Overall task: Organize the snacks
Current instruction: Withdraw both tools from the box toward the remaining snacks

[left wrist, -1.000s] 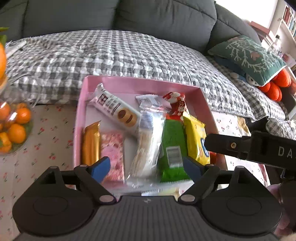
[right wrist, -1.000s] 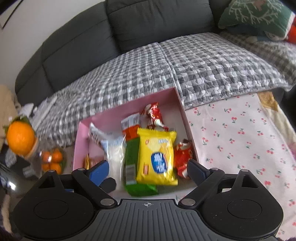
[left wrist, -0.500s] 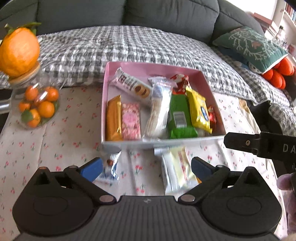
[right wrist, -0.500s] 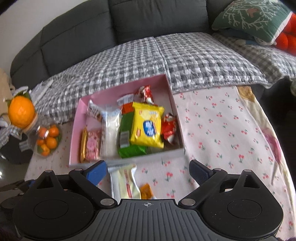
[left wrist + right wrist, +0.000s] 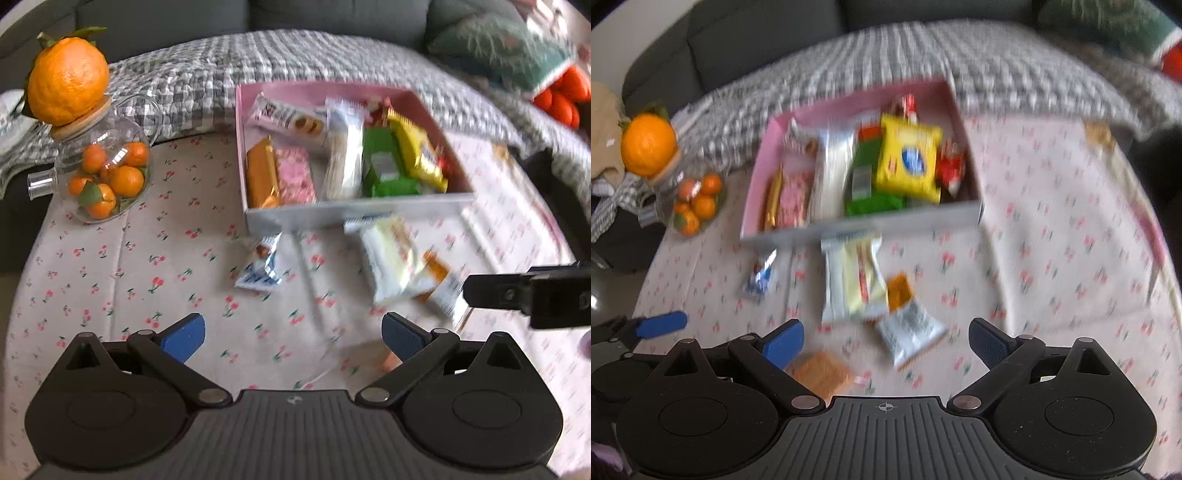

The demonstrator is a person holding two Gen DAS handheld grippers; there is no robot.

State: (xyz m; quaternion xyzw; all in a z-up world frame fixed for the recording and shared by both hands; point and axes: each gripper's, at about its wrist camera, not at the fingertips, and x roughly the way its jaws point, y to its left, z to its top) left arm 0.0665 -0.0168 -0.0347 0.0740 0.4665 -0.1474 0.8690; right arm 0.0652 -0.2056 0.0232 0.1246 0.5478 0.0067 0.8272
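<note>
We hold both grippers, left (image 5: 291,338) and right (image 5: 886,341), spread wide and empty above the cloth. The white wafer pack (image 5: 849,280) lies just before the pink box (image 5: 864,223); it looks light, crinkly and slippery, so we judge a grip across its middle best.

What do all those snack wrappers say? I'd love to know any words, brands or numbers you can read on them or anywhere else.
No text can be read for certain in either view.
Yellow packet in the pink box: blue round logo, lettering blurred.
Green packet: white label, too small.
Biscuit pack: print too small.
Small blue-and-white sachet on the tablecloth: print blurred.
White-and-orange pouch: back print blurred.
</note>
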